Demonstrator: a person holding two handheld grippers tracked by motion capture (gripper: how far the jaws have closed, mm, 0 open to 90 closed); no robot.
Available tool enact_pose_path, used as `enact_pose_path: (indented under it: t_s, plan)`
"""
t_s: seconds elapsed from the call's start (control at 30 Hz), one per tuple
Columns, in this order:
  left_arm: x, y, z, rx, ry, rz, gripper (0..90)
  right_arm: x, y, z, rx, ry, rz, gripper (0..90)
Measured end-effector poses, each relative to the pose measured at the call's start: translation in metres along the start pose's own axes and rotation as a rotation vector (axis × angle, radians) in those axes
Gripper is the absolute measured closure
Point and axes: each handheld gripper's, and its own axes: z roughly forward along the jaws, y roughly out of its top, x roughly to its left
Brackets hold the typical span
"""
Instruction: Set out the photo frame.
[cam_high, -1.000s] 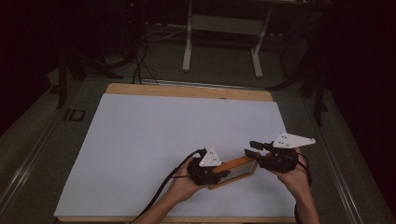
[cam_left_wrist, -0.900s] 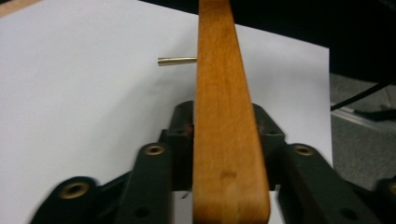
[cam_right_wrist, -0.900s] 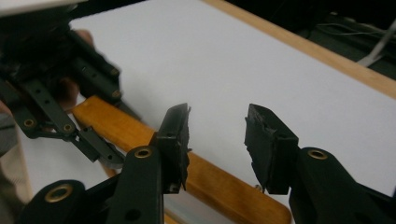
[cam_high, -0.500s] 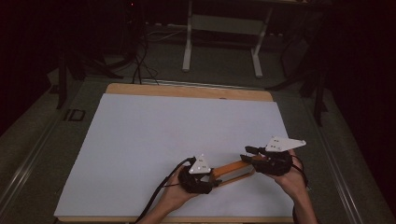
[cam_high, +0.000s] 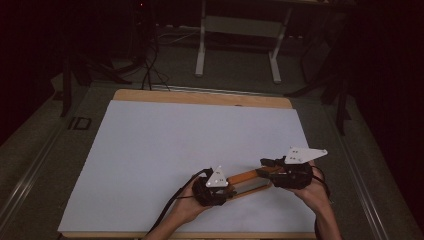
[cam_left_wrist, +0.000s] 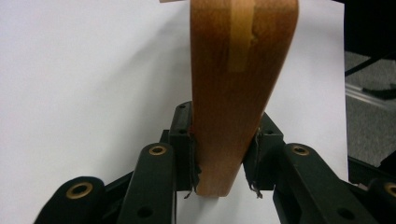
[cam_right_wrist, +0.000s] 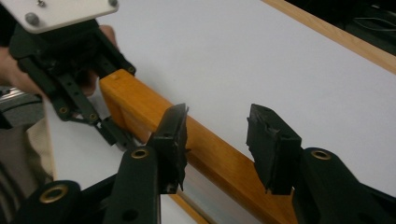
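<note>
High view: the left gripper is clamping the near-left end of a wooden frame, its jaws pressing both faces of the wood. That frame is lying on the white table sheet between the hands. The right gripper is straddling the frame's right end, jaws spread apart.

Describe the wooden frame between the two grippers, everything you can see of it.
The wooden frame looks like varnished orange-brown wood, made of long straight bars with rounded corners and a paler strip set into one end. It sits near the front edge of the white sheet, running slantwise between the hands. The left gripper is clamped on one end, its pads pressed against both faces. The right gripper is open with its jaws astride a bar. Whether the frame rests on the sheet or is lifted cannot be told.
</note>
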Motion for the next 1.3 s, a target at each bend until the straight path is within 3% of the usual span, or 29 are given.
enact_pose_path:
  t_s: [0.2,0.5,0.77,0.87,1.13,1.23,1.27,1.3]
  plan:
    - [0.005,0.018,-0.006,0.006,-0.01,0.05,68.9,0.001,0.003,-0.004,-0.001,0.035,-0.022,51.9]
    - [0.017,0.039,-0.021,-0.021,-0.039,0.071,68.9,-0.001,0.007,-0.005,-0.009,0.039,-0.043,47.8]
    - [0.024,0.06,-0.034,-0.012,-0.046,0.141,68.9,-0.007,0.019,0.002,0.008,0.087,-0.088,45.0]
    - [0.025,0.071,-0.044,-0.041,-0.064,0.158,69.0,-0.006,0.025,0.003,0.002,0.115,-0.114,46.4]
    - [0.022,0.082,-0.053,-0.036,-0.057,0.221,68.8,-0.003,0.031,0.008,-0.02,0.13,-0.166,56.0]
    - [0.023,0.08,-0.053,-0.055,-0.038,0.222,66.2,-0.004,0.029,0.006,-0.026,0.142,-0.177,61.4]
    - [0.027,0.076,-0.053,-0.086,-0.04,0.184,64.5,-0.005,0.028,0.004,-0.029,0.153,-0.181,62.6]
    - [0.027,0.076,-0.053,-0.086,-0.04,0.184,62.7,-0.004,0.027,0.003,-0.03,0.141,-0.189,63.2]
